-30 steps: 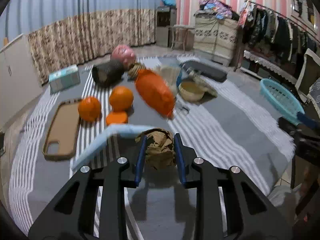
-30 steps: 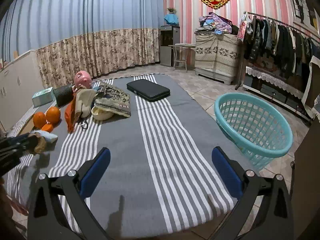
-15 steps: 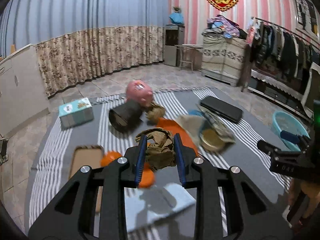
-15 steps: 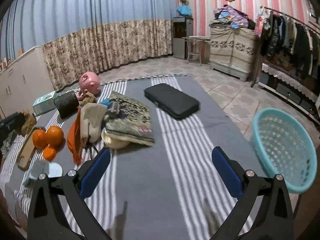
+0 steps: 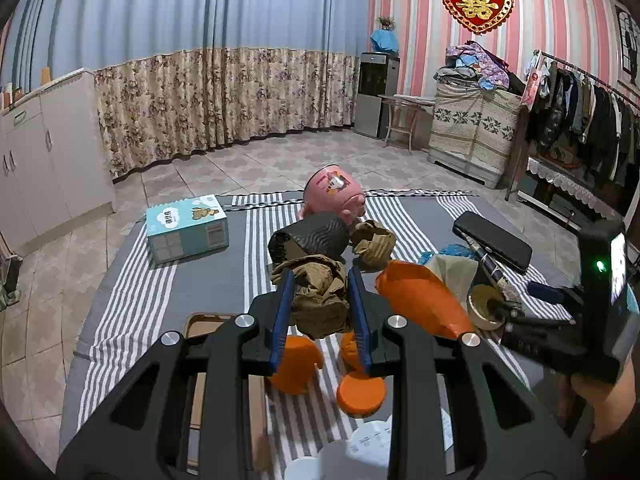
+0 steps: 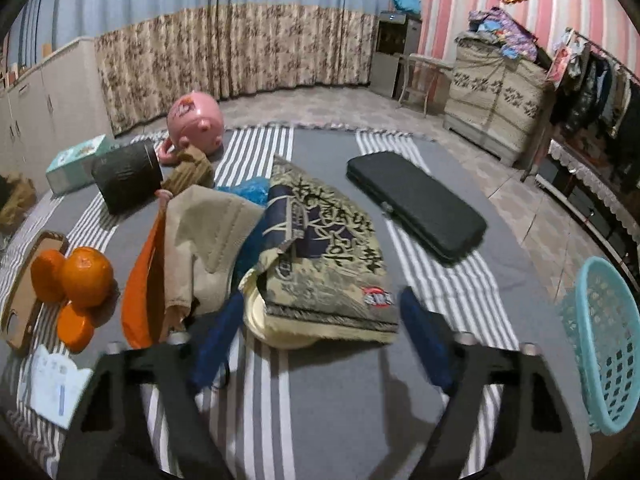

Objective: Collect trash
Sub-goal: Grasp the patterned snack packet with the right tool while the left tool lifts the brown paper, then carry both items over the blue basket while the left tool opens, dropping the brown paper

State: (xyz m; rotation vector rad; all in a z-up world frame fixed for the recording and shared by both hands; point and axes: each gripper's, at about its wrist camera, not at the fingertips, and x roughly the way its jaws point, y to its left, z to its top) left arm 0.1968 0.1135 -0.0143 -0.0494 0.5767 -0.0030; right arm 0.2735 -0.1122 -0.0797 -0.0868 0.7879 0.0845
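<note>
Left wrist view: my left gripper (image 5: 320,300) holds a crumpled wad of brown paper (image 5: 318,300) pinched between its blue pads, lifted clear of the striped grey mat (image 5: 224,276). A second brown wad (image 5: 372,244) lies ahead on the mat, just beside the dark cylinder (image 5: 310,236) and in front of the pink piggy bank (image 5: 334,192). Oranges (image 5: 296,364) and an orange bag (image 5: 420,300) sit below and to the right of the pads. The right gripper's body (image 5: 600,300) shows at the frame's right edge.

Right wrist view: my right gripper (image 6: 320,336) hangs with nothing between its blurred blue pads as the jaws are closing, pointed down at a patterned cloth-covered bundle (image 6: 328,248) over a pale bowl (image 6: 272,328). The turquoise basket (image 6: 608,360) stands off the mat at far right, by my judgement the place for the trash. So the held wad must cross the whole mat rightwards, and the right hand is by far the nearer to the basket. The loose brown wad (image 6: 192,168) lies far left from here, nearer my left hand; a black case (image 6: 416,204) lies lengthwise toward the back.

The mat covers a tiled floor; floral curtains, striped pink walls and a clothes rail ring the room.
</note>
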